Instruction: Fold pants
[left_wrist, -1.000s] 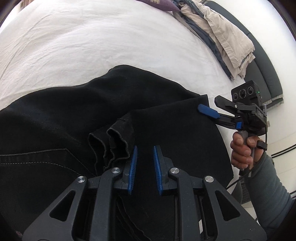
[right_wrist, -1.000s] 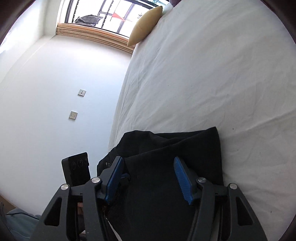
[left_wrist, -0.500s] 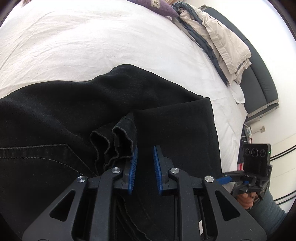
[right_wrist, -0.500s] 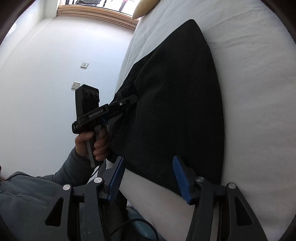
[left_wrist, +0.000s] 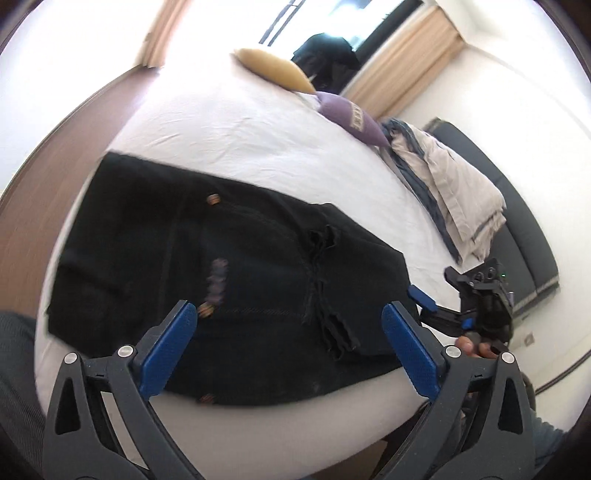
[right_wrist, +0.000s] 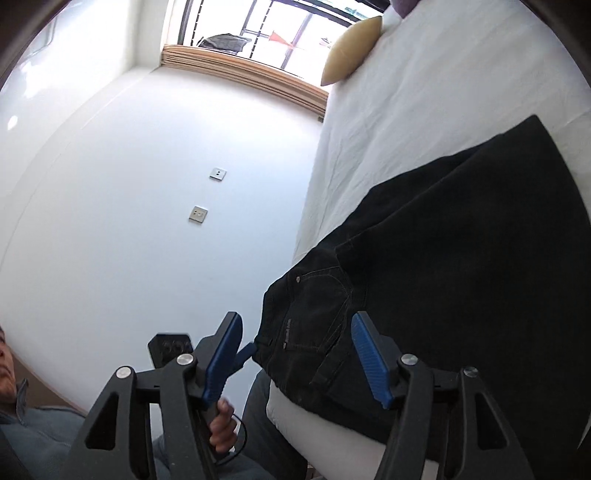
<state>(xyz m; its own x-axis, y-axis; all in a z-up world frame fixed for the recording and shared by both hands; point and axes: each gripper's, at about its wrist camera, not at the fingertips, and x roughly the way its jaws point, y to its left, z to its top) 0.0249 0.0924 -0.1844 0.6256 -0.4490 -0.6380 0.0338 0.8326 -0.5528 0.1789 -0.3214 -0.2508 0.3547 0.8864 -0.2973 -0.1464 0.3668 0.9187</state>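
Note:
Black pants (left_wrist: 258, 277) lie folded on the white bed (left_wrist: 240, 140), hems bunched on top near the middle. My left gripper (left_wrist: 287, 308) hovers over them near the bed's front edge, its jaws opening wide with nothing between the pads. In the right wrist view the pants (right_wrist: 461, 277) show a pocket and waist corner at the bed's edge. My right gripper (right_wrist: 295, 321) is open and still opening there; the waist corner lies beyond its fingers, not pinched. The right gripper (left_wrist: 436, 291) also shows at the pants' right edge, held by a hand.
A yellow pillow (left_wrist: 273, 70) and a purple pillow (left_wrist: 351, 118) lie at the head of the bed. A pile of beige and blue clothes (left_wrist: 443, 184) sits at the bed's right side, beside a dark bench (left_wrist: 524, 229). A white wall with sockets (right_wrist: 198, 215) stands left.
My left gripper has let go of the pant hems, opened wide and pulled back and up. The right gripper swung back to the waist corner and opened a little.

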